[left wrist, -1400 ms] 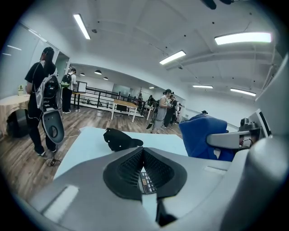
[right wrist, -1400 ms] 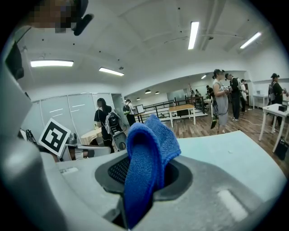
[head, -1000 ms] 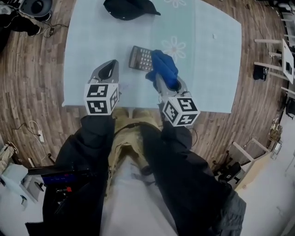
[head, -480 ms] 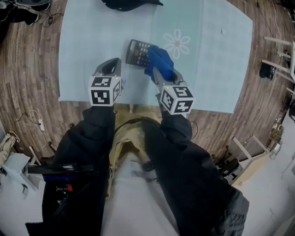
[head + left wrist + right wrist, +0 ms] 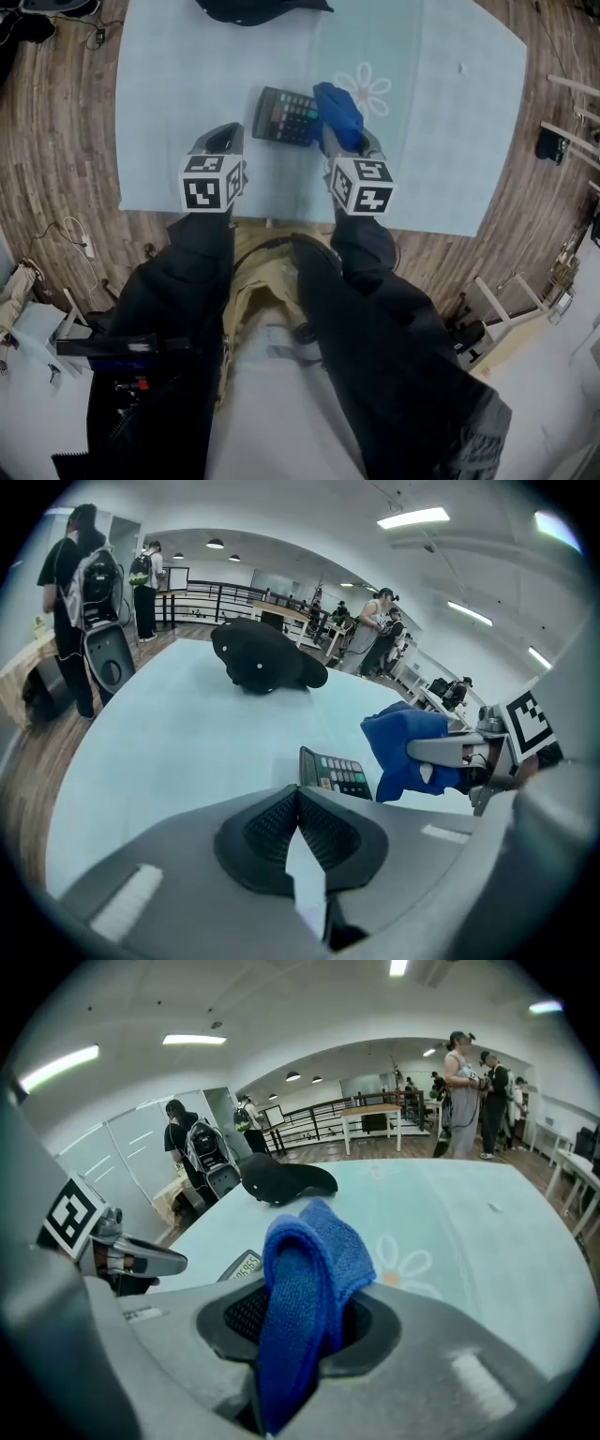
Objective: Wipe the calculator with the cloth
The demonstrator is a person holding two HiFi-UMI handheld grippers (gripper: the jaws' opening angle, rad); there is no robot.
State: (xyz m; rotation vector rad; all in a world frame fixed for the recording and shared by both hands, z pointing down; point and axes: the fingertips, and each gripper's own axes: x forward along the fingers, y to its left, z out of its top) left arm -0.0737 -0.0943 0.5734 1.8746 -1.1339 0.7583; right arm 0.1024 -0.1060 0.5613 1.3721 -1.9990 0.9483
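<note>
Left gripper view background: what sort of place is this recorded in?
Likely a big open-plan office or lab hall: strip lights overhead, a railing, desks with people standing about, and a wood floor.

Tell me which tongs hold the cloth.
The right tongs: a blue cloth is clamped between them. The left tongs are shut on nothing.

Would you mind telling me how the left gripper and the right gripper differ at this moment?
The left gripper is shut on nothing; the right gripper is shut on the blue cloth. The right gripper is beside the calculator; the left gripper sits back from it. Both are shut.
</note>
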